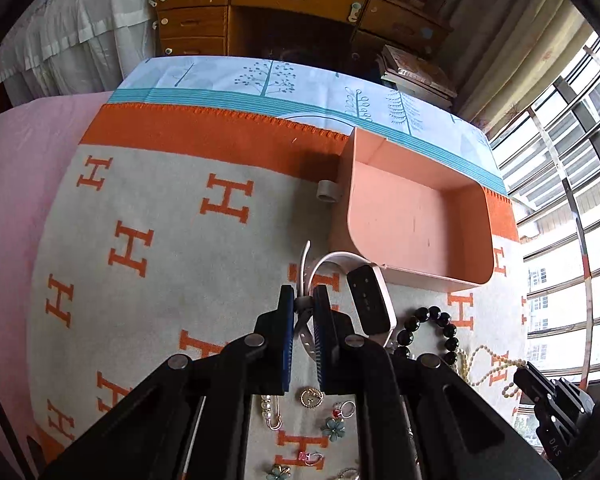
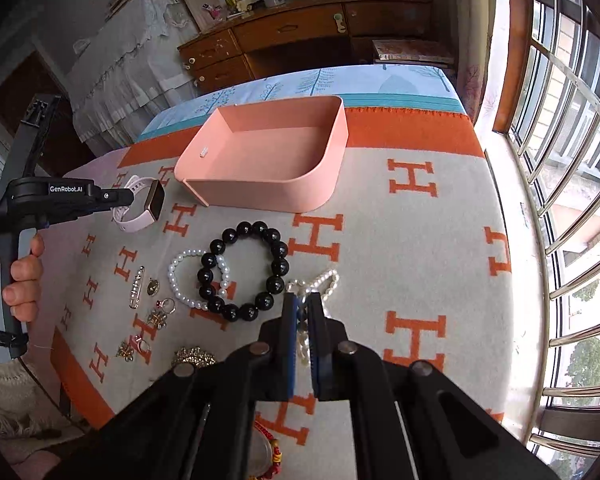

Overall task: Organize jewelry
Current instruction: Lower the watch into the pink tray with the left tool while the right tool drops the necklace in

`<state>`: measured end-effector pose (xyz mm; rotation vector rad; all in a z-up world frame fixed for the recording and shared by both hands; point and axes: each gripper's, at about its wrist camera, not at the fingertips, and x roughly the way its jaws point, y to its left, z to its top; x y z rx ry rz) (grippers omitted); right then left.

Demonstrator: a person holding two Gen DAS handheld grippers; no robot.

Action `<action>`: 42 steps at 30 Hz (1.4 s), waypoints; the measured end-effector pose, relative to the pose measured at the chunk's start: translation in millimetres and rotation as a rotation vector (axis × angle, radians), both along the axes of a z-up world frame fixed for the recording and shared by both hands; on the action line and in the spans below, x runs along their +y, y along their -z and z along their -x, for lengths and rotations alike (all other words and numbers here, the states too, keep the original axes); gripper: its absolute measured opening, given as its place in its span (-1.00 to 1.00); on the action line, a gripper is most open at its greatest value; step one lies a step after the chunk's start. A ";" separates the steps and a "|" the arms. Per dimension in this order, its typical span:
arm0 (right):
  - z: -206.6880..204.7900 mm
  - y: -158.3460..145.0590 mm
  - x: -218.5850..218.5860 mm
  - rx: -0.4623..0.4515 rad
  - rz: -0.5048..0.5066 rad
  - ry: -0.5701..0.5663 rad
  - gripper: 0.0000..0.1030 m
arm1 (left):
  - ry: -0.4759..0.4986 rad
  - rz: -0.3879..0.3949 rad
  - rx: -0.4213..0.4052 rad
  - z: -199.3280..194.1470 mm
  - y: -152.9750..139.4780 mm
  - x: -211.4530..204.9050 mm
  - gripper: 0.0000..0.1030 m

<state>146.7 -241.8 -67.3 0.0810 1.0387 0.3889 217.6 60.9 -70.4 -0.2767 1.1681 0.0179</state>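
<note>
My left gripper (image 1: 303,300) is shut on the pale pink strap of a smartwatch (image 1: 370,300), which also shows in the right wrist view (image 2: 146,204) just left of the pink tray. My right gripper (image 2: 303,304) is shut on a pearl necklace (image 2: 320,282) that lies on the blanket. The empty pink tray (image 2: 260,196) stands behind the jewelry and also shows in the left wrist view (image 1: 416,216). A black bead bracelet (image 2: 278,248) and a white pearl bracelet (image 2: 180,258) lie between the grippers.
Small brooches, rings and a safety pin (image 2: 137,288) lie at the left on the grey and orange H blanket (image 2: 400,264). A red bead bracelet (image 2: 274,450) lies near the front edge. A wooden desk (image 2: 300,32) stands behind the bed, windows at the right.
</note>
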 end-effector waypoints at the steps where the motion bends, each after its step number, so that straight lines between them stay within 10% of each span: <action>1: -0.7 -11.5 0.1 -0.023 -0.010 0.002 -0.90 | 0.016 -0.008 -0.017 0.2 -9.4 -2.8 -0.87; 13: -37.1 -120.0 34.5 -0.264 -0.074 0.029 -0.90 | 0.150 -0.047 -0.164 -27.5 -63.9 -55.8 -0.87; 24: -104.9 -68.5 57.6 -0.158 -0.034 0.088 -0.90 | 0.224 -0.184 -0.125 -74.7 6.8 -81.3 -0.85; 27: -116.1 -47.9 58.7 -0.112 -0.009 0.100 -0.89 | 0.248 -0.197 -0.110 -79.9 17.4 -82.6 -0.60; 29: -120.3 -36.8 59.3 -0.085 -0.001 0.100 -0.88 | 0.271 -0.186 -0.109 -78.4 18.5 -83.8 0.18; 31: -121.3 -27.8 58.3 -0.054 -0.006 0.096 -0.82 | 0.267 -0.209 -0.149 -72.2 13.4 -84.0 0.53; 42: -87.5 -28.4 40.5 -0.048 -0.053 0.121 -0.63 | 0.295 -0.197 -0.302 -25.5 -29.1 -64.5 0.53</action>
